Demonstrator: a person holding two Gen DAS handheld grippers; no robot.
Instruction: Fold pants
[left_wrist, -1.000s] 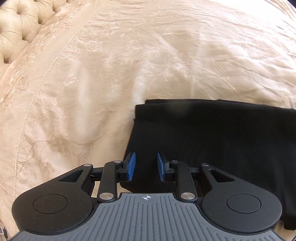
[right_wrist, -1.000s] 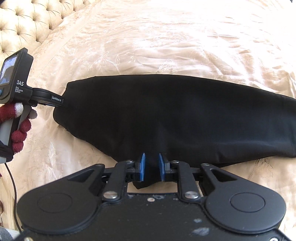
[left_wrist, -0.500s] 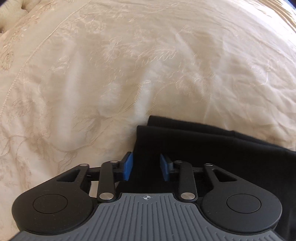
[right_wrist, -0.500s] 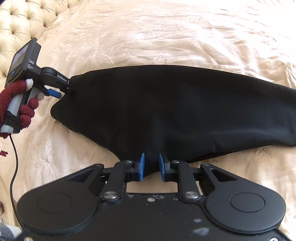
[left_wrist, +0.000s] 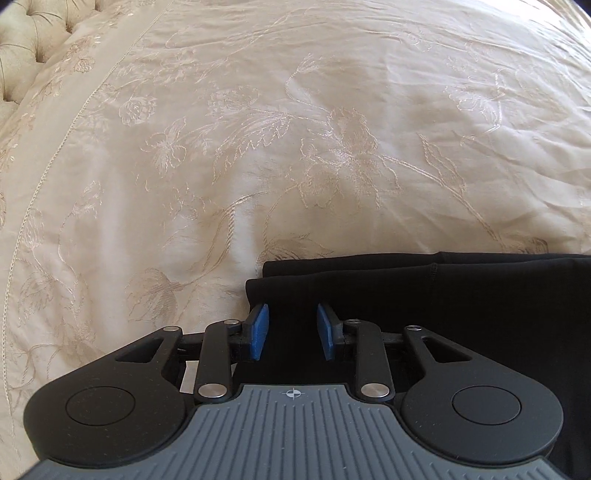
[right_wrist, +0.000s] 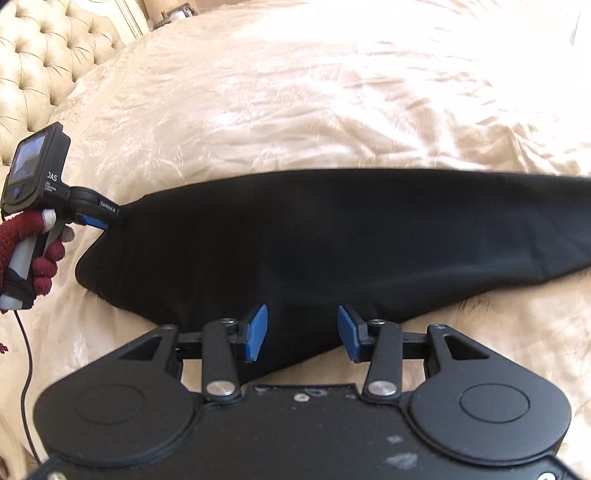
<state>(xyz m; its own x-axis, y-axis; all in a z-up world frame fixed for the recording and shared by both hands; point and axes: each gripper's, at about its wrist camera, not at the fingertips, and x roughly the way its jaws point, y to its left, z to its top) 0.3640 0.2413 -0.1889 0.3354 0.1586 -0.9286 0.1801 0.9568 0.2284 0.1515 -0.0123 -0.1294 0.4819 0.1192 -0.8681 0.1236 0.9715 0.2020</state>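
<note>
Your folded black fabric pants (right_wrist: 332, 236) lie flat across the cream embroidered bedspread (left_wrist: 295, 129), stretched from left to right in the right wrist view, with their near edge dipping to a point between the blue pads of your right hand-held gripper (right_wrist: 302, 334). Beyond the far edge the bedspread runs open and bare up to the tufted cream headboard (right_wrist: 44, 62) at the upper left, so you have plenty of room there; the strip of bed on the near side is narrower. Your left hand-held gripper (left_wrist: 291, 331) sits at the pants' left end, where two stacked layers show their corners just ahead of its pads; in the left wrist view the bedspread is free to the left of that end and ahead of it. Its jaws stand partly apart over the black cloth, and you cannot tell from either view whether the pads press it. From the right wrist view you see that gripper's tip at the pants' upper left corner, carried by your left hand in a dark red knit glove (right_wrist: 40, 258), with a black cable (right_wrist: 24, 376) trailing down. Compared with a second ago, your right jaws have just been opening: they were pinched on the near edge and now stand wider, the cloth lying loose between them. The left end's corners sit lower in the left view than before.
</note>
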